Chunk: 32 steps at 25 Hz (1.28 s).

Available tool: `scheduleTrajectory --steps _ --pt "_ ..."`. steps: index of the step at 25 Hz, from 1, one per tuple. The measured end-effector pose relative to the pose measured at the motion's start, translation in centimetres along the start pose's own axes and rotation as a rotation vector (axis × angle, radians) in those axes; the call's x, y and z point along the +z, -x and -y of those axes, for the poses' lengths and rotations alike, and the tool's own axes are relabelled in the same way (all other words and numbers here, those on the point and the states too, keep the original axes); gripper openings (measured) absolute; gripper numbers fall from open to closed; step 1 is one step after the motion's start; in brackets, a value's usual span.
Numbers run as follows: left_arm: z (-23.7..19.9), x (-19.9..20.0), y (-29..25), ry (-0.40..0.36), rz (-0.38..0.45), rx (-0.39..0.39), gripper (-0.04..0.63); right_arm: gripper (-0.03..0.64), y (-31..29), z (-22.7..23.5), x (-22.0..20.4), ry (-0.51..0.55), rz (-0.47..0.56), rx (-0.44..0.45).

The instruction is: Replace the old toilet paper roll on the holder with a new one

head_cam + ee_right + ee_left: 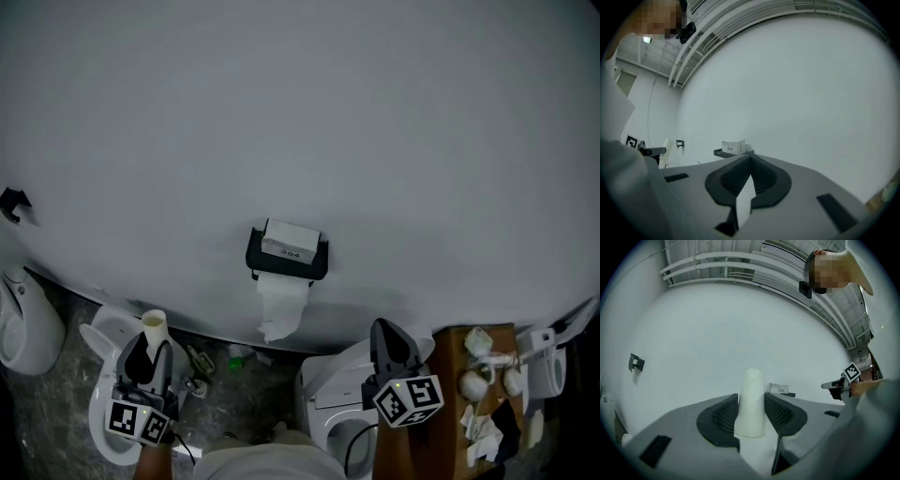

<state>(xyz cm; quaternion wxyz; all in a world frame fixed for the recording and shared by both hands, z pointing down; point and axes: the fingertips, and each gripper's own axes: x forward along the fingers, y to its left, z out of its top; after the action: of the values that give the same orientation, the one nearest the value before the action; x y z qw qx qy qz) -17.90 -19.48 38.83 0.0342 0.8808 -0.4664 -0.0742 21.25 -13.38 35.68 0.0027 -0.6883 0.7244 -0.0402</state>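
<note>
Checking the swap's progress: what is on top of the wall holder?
A small white box sits on the black holder. Paper hangs from underneath; the holder's inside is covered.

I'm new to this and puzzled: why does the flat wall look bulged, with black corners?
Head view: a wide-angle lens bows the wall into a dome; light is dim, the floor murky. Left gripper view: fisheye circle, black corners, bent ceiling pipes, yet the cardboard tube is sharp. Right gripper view: same dark rim and curved pipes.
</note>
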Motion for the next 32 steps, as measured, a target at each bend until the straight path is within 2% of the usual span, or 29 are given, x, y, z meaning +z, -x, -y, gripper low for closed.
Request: scheduleTrajectory --steps 32 --pt "-1.5 0.8 -1.0 -0.01 0.014 -0.006 0.178 -0.002 -2.2 -1.6 0.6 0.037 0.016 0.004"
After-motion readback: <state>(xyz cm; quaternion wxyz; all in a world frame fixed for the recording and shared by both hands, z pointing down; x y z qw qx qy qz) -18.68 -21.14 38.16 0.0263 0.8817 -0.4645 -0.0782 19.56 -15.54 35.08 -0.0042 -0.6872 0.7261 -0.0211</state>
